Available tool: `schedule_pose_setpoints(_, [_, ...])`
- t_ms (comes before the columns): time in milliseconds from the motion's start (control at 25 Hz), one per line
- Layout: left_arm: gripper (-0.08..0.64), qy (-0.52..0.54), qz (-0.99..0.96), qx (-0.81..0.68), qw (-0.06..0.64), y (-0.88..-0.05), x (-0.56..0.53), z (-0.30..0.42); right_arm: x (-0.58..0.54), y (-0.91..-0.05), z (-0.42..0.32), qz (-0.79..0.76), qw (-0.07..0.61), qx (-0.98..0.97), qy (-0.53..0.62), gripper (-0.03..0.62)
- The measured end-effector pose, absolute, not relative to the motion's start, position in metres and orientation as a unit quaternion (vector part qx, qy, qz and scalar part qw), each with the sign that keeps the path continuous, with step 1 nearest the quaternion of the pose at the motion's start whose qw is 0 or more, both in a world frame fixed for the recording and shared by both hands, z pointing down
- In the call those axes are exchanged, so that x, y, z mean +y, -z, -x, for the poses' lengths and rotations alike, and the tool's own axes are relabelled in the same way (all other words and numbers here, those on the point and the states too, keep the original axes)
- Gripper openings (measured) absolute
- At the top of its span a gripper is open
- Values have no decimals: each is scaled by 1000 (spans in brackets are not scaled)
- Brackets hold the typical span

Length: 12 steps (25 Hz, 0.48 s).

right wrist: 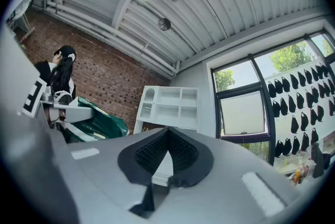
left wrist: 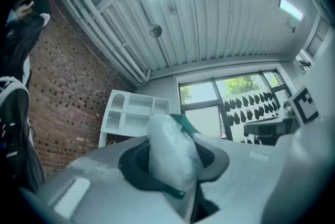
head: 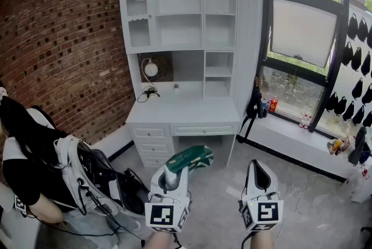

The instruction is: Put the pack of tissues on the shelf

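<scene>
My left gripper point(head: 172, 177) is shut on a green and white pack of tissues point(head: 190, 159), held up in front of the white desk point(head: 185, 111). In the left gripper view the pack point(left wrist: 171, 152) fills the space between the jaws. The white shelf unit point(head: 180, 12) with its open compartments stands on the desk, some way ahead. My right gripper point(head: 258, 175) is shut with nothing in it, level with the left one. From the right gripper view the pack point(right wrist: 97, 122) shows at the left and the shelf unit point(right wrist: 170, 108) straight ahead.
A brick wall point(head: 70, 38) runs along the left. A white golf bag point(head: 87, 178) and a person in black point(head: 23, 149) are at lower left. A window sill point(head: 302, 137) with bottles runs along the right. A small round clock point(head: 151, 70) and cables sit on the desk.
</scene>
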<state>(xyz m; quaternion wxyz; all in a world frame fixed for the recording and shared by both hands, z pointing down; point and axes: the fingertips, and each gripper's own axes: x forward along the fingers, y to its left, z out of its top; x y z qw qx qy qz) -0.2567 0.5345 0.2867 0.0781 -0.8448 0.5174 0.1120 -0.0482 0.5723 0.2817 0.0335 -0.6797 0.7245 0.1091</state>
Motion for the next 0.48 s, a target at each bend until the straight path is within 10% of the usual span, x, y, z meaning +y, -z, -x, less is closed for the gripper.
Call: schedule_pose_setpoints(480, [114,-109,848,513,83,-290,525,244,565,-286,38,681,35,723,-110,-3])
